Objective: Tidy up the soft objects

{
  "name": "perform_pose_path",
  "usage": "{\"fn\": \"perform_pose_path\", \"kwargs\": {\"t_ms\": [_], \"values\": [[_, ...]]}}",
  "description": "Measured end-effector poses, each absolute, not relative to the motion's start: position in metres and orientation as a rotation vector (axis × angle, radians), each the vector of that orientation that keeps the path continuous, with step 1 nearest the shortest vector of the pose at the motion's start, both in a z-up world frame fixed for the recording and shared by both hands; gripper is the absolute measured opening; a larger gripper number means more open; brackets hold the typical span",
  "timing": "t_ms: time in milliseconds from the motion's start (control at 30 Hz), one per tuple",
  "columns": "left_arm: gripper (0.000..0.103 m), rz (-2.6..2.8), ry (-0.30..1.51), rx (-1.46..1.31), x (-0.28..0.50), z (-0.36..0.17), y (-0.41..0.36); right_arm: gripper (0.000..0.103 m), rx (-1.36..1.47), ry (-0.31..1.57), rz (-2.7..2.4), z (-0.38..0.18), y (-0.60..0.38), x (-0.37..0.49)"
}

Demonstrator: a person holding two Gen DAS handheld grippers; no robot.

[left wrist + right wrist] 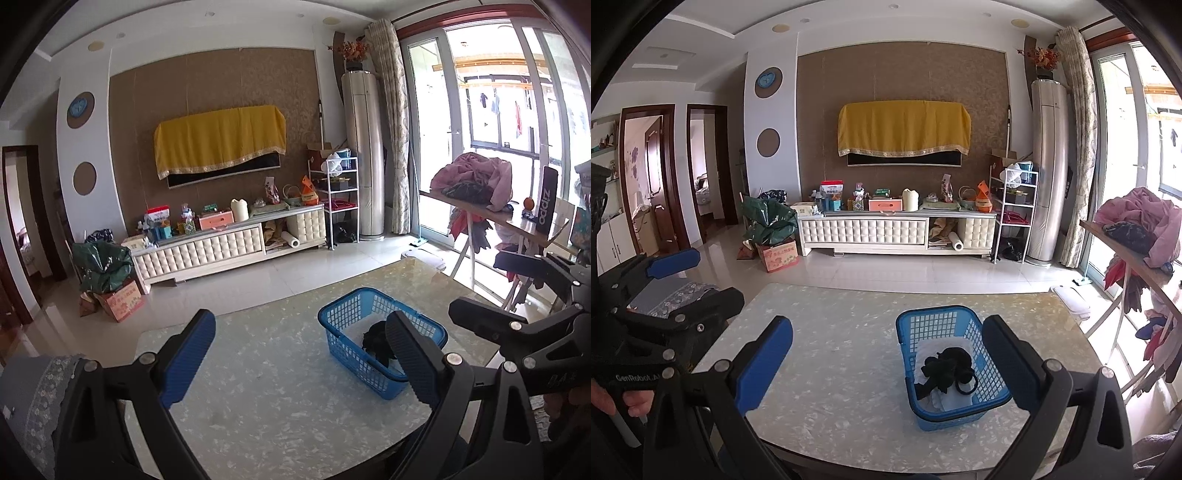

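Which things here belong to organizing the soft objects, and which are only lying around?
Job: blue basket, dark soft items and white cloth inside it, open left gripper, open right gripper.
Lying about: pink cloth pile, green bag, cardboard box.

— How many baskets [955, 369] on the table [831, 387]?
— One, blue. Inside it, one black bundle [945, 367] and one white cloth [929, 356] underneath.
— And grippers?
— Two: the left gripper [299, 360] and the right gripper [886, 363], each with two fingers.
— Tables?
— Just one marbled.
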State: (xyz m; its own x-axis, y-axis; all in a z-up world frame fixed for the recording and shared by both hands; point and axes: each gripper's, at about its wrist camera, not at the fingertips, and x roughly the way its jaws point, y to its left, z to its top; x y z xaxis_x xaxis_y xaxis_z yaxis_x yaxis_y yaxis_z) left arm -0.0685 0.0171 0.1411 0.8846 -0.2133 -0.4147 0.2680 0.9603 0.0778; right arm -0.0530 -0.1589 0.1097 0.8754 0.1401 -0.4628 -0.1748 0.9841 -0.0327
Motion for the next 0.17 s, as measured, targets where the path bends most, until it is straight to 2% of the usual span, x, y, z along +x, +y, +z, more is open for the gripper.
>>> {"fn": "perform_pose_path", "kwargs": {"t_ms": [167], "values": [[0.093, -0.258, 0.416, 0.129, -0.068, 0.1416, 0.0194, 0.103, -0.074, 0.483, 0.164, 0.1086, -0.1577, -0.0533]]}}
